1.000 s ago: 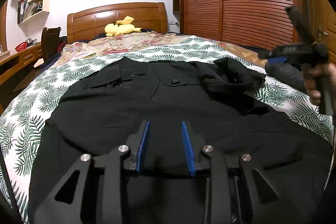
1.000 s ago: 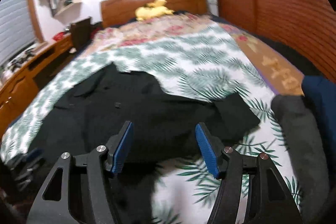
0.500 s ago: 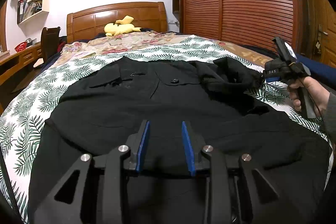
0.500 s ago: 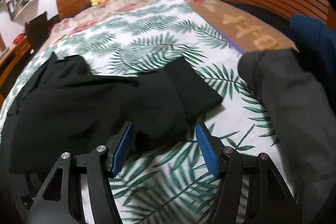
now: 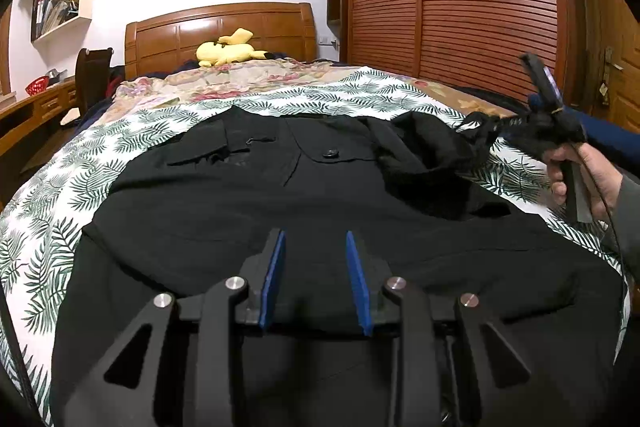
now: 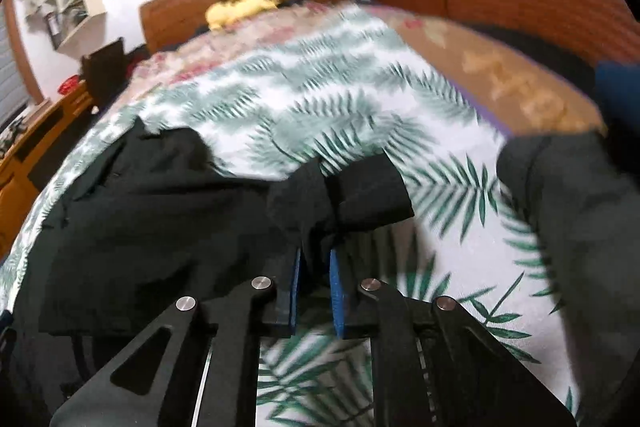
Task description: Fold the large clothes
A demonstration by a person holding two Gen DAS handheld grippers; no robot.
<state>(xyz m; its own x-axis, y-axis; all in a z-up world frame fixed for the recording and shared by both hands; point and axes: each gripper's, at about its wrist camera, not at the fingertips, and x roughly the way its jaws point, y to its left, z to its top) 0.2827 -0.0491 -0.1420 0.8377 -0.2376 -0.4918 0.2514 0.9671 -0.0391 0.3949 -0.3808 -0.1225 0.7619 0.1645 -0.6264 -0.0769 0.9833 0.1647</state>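
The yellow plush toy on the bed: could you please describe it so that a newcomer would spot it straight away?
Start at the wooden headboard at the far end of the bed. Right in front of it, on the floral bedding beyond the black shirt, lies the yellow plush toy. It is the only bright yellow thing there; the fabrics around it are dark or patterned.

Left gripper (image 5: 315,269) fingers parted, low; right gripper (image 6: 314,263) fingers closing, cloth between.
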